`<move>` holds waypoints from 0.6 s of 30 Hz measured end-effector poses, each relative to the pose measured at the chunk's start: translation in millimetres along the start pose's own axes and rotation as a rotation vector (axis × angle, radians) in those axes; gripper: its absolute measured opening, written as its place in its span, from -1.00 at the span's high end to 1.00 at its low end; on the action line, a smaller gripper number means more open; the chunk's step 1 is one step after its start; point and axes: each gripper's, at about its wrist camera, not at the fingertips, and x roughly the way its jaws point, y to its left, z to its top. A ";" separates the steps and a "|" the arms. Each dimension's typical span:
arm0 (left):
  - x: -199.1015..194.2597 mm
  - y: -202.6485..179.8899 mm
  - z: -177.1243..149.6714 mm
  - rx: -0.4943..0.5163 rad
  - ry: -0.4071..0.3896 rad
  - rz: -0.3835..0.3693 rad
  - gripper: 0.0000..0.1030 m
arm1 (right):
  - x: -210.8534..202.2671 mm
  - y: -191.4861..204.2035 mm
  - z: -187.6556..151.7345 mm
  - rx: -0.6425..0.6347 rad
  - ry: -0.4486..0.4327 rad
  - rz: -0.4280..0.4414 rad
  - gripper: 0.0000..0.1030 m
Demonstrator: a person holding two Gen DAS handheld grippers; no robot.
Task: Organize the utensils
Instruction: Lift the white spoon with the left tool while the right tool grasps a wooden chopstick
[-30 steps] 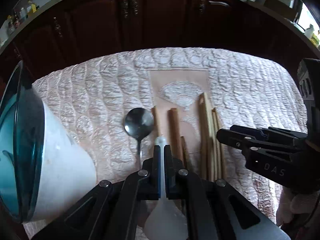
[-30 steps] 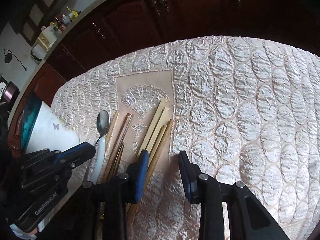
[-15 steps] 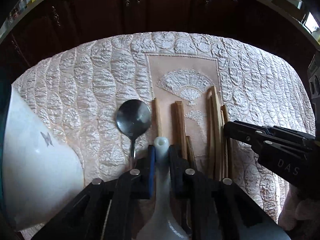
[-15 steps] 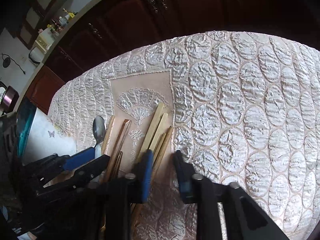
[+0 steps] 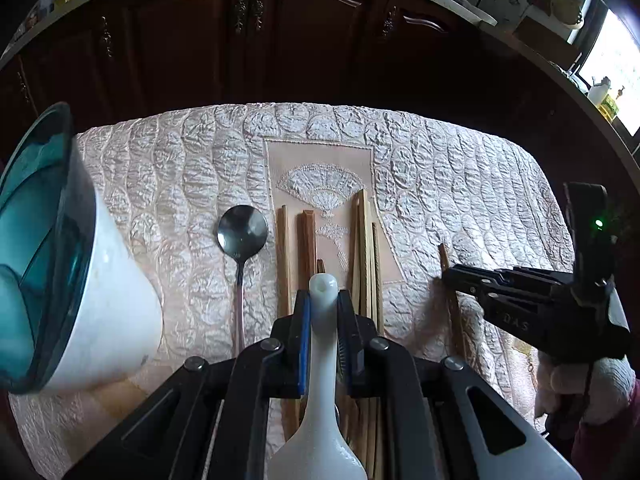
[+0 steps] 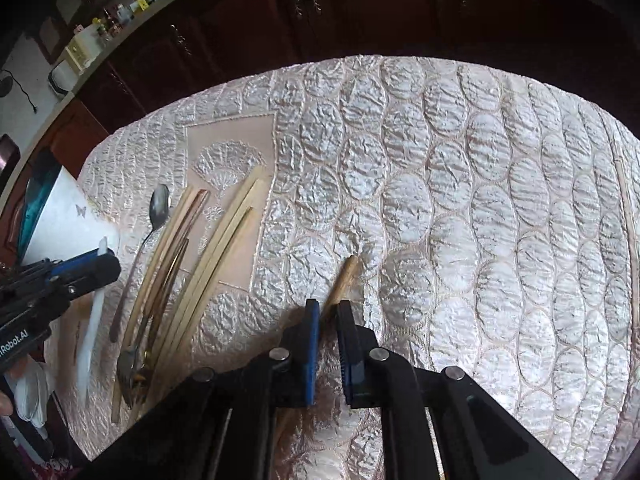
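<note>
My left gripper (image 5: 323, 304) is shut on the handle of a white ceramic spoon (image 5: 320, 400) and holds it above the cloth. My right gripper (image 6: 328, 312) is shut on a wooden chopstick (image 6: 345, 276), apart from the others, to their right; it also shows in the left wrist view (image 5: 446, 264). A metal spoon (image 5: 242, 236) lies on the quilted cloth (image 5: 460, 184), beside several wooden chopsticks (image 5: 308, 236). A fork (image 6: 130, 372) lies among the chopsticks (image 6: 224, 240) in the right wrist view. A white cup with a teal inside (image 5: 80, 292) stands at the left.
Dark wooden cabinets (image 5: 248, 40) stand behind the table's far edge. The embroidered fan panel (image 5: 324, 188) lies under the chopstick tips. A thin stick (image 6: 628, 240) lies at the cloth's far right. Bare quilted cloth (image 6: 480, 200) spreads to the right of the utensils.
My right gripper has closed on one chopstick and drawn it to the right, away from the pile. My left gripper has lifted with the white spoon; the cup looks closer again.
</note>
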 end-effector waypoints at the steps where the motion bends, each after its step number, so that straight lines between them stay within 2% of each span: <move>1: -3.3 -0.5 -2.1 0.000 -0.005 0.000 0.75 | 3.1 -1.1 2.0 0.000 0.008 -0.008 0.62; 4: -35.6 -2.9 -15.1 -0.001 -0.019 -0.006 0.75 | 8.0 -6.3 5.5 0.001 0.000 -0.009 0.61; 6: -56.8 -1.5 -19.5 -0.006 -0.032 -0.012 0.75 | 15.1 -2.7 8.9 0.023 -0.009 0.023 0.75; 7: -63.8 -0.3 -20.9 -0.013 -0.040 -0.018 0.75 | 16.0 -4.5 11.0 0.043 -0.016 0.042 0.76; 10: -86.0 6.6 -23.5 -0.036 -0.063 -0.041 0.75 | -7.3 -4.4 9.7 0.073 -0.064 0.092 0.80; 14: -113.7 17.7 -26.4 -0.066 -0.100 -0.069 0.75 | -38.1 6.1 10.5 0.041 -0.130 0.116 0.83; 18: -135.7 29.1 -27.0 -0.088 -0.147 -0.066 0.75 | -80.6 24.5 5.2 0.017 -0.200 0.183 0.86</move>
